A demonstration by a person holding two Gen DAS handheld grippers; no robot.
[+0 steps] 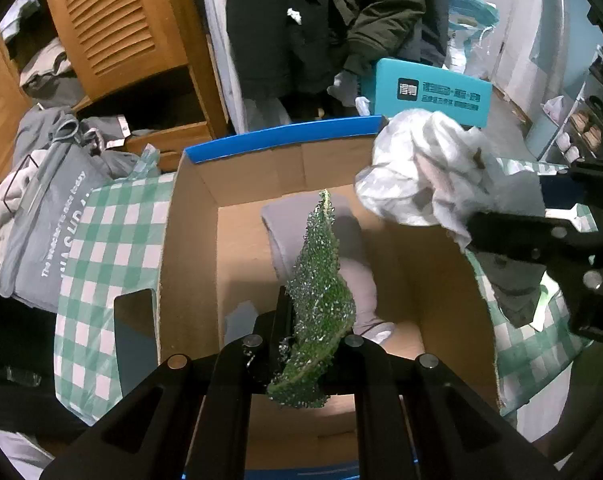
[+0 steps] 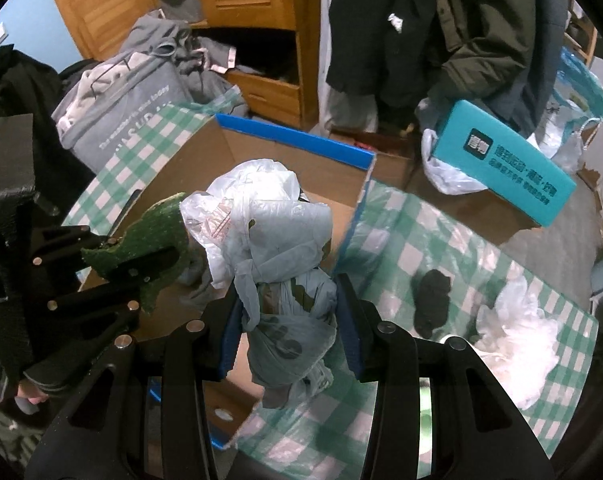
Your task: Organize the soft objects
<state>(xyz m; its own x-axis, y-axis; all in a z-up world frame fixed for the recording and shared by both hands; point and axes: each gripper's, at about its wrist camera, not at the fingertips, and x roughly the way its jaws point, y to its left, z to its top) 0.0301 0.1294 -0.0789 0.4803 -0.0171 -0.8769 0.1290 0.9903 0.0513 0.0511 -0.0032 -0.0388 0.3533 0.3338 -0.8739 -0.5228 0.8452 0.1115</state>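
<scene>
My left gripper [image 1: 315,320] is shut on a green scrubbing sponge [image 1: 317,300] and holds it over the open cardboard box [image 1: 189,240]; the sponge also shows in the right wrist view [image 2: 149,236]. A grey cloth [image 1: 353,248] lies inside the box. My right gripper [image 2: 289,312] is shut on a crumpled plastic bag [image 2: 269,232] at the box's right edge; the bag also shows in the left wrist view [image 1: 425,172]. A black sock [image 2: 433,300] and a white plastic bag [image 2: 521,332] lie on the green checkered cloth [image 2: 441,248] to the right.
A grey printed bag [image 1: 49,216] full of clothes stands left of the box. A teal box [image 1: 433,92] sits behind on the floor. A wooden wardrobe [image 1: 121,28] and hanging dark coats [image 1: 321,20] fill the background.
</scene>
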